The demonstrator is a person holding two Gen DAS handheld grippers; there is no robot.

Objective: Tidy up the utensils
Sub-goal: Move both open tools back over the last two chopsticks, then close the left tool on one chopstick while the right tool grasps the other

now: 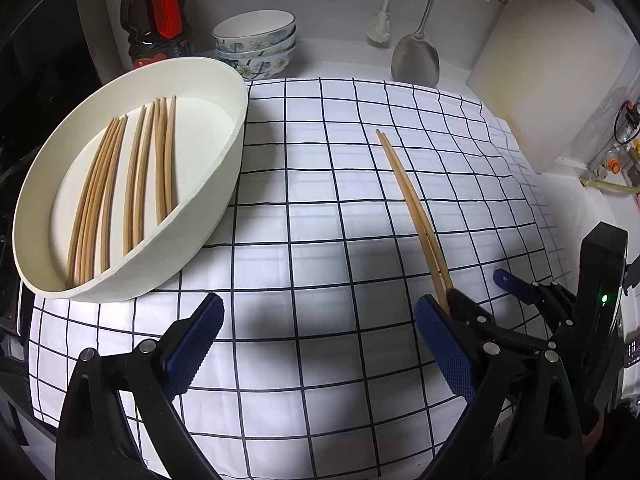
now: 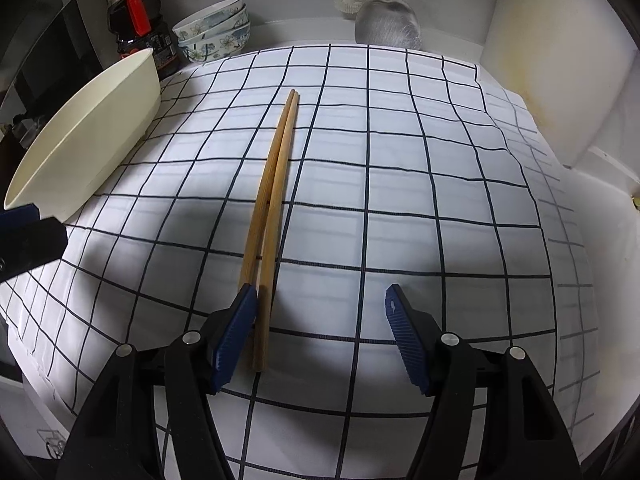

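Two wooden chopsticks (image 2: 276,184) lie side by side on the checked cloth (image 2: 420,200), thick ends toward me. My right gripper (image 2: 320,296) is open low over those ends. The pair lies inside its jaws, close against the left finger (image 2: 236,328), while the right finger stands well apart. In the left wrist view the same pair of chopsticks (image 1: 408,196) runs to the right gripper (image 1: 478,286). My left gripper (image 1: 320,312) is open over bare cloth with nothing between its fingers. A white oval tray (image 1: 224,184) at the left holds several chopsticks (image 1: 120,188) lying lengthwise.
Along the back wall stand a dark sauce bottle (image 1: 156,20), stacked flowered bowls (image 1: 256,44), a dish brush (image 1: 380,28) and a metal spatula (image 1: 416,56). A white cutting board (image 1: 560,68) leans at the right. The tray (image 2: 88,136) borders the cloth's left side.
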